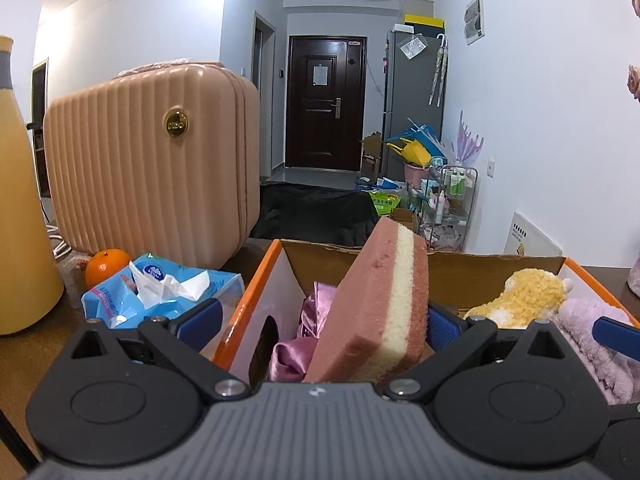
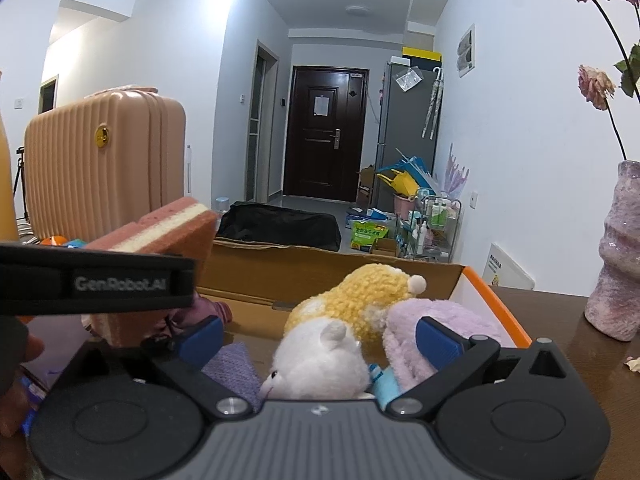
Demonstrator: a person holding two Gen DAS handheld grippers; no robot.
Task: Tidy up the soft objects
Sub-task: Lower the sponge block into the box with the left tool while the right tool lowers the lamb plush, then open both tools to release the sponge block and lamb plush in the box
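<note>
Sponge (image 1: pixel 376 304) tilted over box (image 1: pixel 256 280), between wide-spread left gripper (image 1: pixel 320 324) fingers, grip unclear; right gripper (image 2: pixel 320 340) spread wide, empty, above plush toy (image 2: pixel 320 360).

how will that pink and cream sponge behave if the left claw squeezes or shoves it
The sponge looks porous and layered, so it probably compresses under the pads and springs back. It seems light for its bulk. It leans tilted in the orange-edged box between the left claw's open fingers, so a push would likely topple it, not slide it.
</note>
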